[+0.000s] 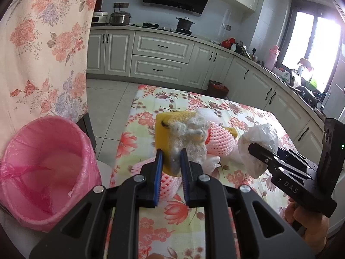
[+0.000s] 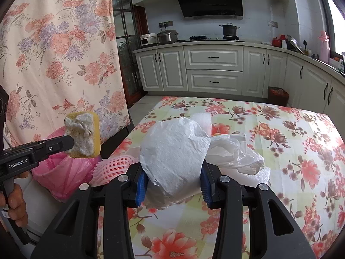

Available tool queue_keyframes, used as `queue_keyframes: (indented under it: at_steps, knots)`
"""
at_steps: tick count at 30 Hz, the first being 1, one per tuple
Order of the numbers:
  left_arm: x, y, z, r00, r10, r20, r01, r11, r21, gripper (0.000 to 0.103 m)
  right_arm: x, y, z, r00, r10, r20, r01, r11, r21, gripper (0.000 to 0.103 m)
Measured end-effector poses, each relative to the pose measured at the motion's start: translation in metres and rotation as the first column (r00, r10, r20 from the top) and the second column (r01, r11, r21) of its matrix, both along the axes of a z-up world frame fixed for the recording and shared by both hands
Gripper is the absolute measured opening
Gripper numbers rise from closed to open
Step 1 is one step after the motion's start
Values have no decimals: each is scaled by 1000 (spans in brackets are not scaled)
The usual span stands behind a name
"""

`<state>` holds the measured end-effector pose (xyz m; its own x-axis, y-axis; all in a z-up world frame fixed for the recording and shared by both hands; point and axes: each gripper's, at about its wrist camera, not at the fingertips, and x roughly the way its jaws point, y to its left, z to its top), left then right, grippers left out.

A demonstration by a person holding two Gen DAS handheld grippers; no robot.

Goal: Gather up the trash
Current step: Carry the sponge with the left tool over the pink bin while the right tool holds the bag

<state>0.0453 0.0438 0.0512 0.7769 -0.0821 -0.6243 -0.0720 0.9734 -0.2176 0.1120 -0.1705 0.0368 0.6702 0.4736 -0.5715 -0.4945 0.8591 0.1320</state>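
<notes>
My left gripper [image 1: 170, 158] is shut on a worn yellow sponge [image 1: 170, 133] with a frayed white face, held above the table edge; it also shows in the right wrist view [image 2: 83, 136]. My right gripper [image 2: 172, 185] is shut on a crumpled white paper wad [image 2: 174, 151], seen from the left wrist view too [image 1: 256, 149]. A pink-lined trash bin [image 1: 45, 172] stands left of the table, below the sponge [image 2: 62, 172]. Pink foam fruit nets [image 1: 220, 138] [image 2: 117, 166] and a clear plastic bag [image 2: 235, 151] lie on the floral tablecloth [image 2: 291, 172].
A floral curtain [image 1: 43, 49] hangs at the left behind the bin. Kitchen cabinets [image 2: 213, 71] and a stove with a pot [image 2: 229, 29] line the far wall. A brown bin [image 2: 278, 95] stands on the floor beyond the table.
</notes>
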Motion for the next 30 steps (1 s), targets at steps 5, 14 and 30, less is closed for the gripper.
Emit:
queue_keyframes:
  at_steps: [5, 14, 30]
  knots:
    - [-15, 21, 6, 998, 52, 20, -52, 999, 4, 16, -5, 15, 8, 1000, 28, 14, -28, 1000, -8, 40]
    - [-45, 60, 15, 985, 162, 50, -164, 985, 42, 16, -15, 48, 20, 995, 93, 34, -92, 996, -21, 40]
    - [-89, 127, 18, 940, 335, 72, -339, 938, 67, 16, -30, 123, 37, 971, 234, 49, -233, 972, -26, 40]
